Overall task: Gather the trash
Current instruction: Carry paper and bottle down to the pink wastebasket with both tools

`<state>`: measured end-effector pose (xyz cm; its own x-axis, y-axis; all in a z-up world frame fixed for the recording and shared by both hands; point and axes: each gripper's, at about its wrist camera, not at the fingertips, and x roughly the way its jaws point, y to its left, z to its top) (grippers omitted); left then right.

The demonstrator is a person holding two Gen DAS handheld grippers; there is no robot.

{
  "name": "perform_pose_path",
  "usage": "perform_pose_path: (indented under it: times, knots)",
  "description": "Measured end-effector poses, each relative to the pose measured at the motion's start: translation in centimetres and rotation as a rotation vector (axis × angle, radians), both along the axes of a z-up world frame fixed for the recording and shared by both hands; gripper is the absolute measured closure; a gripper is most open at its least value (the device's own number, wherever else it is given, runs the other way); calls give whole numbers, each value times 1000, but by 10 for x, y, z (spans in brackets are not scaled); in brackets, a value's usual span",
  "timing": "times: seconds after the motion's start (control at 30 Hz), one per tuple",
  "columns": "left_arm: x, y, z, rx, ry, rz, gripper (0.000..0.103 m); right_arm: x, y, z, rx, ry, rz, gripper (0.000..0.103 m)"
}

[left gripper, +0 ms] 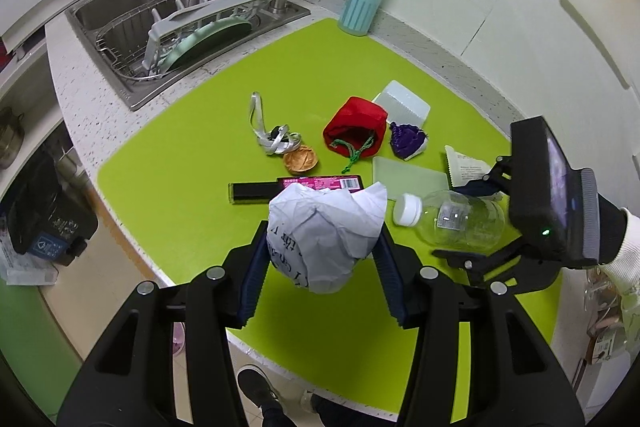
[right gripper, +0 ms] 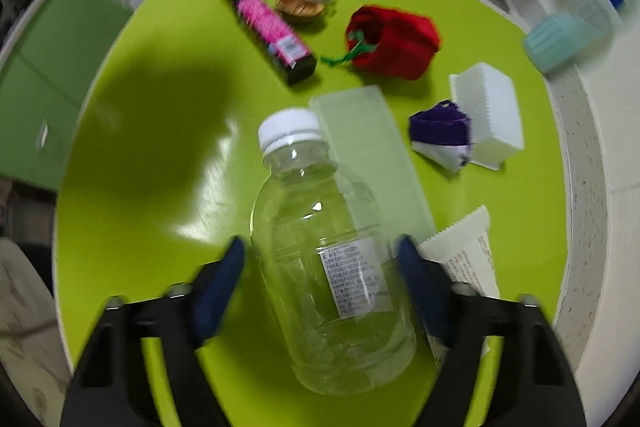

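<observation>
My left gripper (left gripper: 320, 247) is shut on a crumpled white paper ball (left gripper: 326, 235) and holds it above the lime green mat (left gripper: 180, 155). On its side on the mat lies a clear plastic bottle (right gripper: 332, 267) with a white cap (right gripper: 288, 127). My right gripper (right gripper: 320, 259) points down over it, one blue pad on each side of its body. A sliver of mat shows between the left pad and the bottle, so the pads do not press it. In the left wrist view the right gripper (left gripper: 476, 215) straddles the bottle (left gripper: 460, 223) at the mat's right side.
Spread over the mat are a red pouch (right gripper: 392, 39), a black-and-pink box (right gripper: 268, 27), a purple wrapper (right gripper: 440, 135), a white ribbed box (right gripper: 492, 107), a translucent lid (right gripper: 368, 147), a white tube (right gripper: 468, 251), a brown shell (left gripper: 300, 161) and a lanyard (left gripper: 272, 137). The sink (left gripper: 120, 3) lies far left. A dark bag (left gripper: 48, 223) stands below the counter.
</observation>
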<state>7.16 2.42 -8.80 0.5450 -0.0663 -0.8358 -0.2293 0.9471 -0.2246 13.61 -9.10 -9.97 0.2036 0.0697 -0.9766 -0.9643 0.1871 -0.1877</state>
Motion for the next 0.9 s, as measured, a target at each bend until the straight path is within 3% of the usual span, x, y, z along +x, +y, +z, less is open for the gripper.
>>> perform_pose_path:
  times: [0.2,0.33,0.5,0.67,0.9]
  knots:
    - [-5,1,-5,-10,6,8,53,-2,-1,-1,-15,-24,18,42]
    - [-6,-1,-4,-12,2,1,53,2,-6,8,27,-24,-49,44]
    - [-11,-1,3,-9,-10,-8,53,8,-20,46,188,-2,-206,46]
    - [-33,10,15,4,-32,8,53,-8,-16,88,352,28,-290,46]
    - [-109,57,26,47,-40,127,53,-62,43,112,517,103,-277,46]
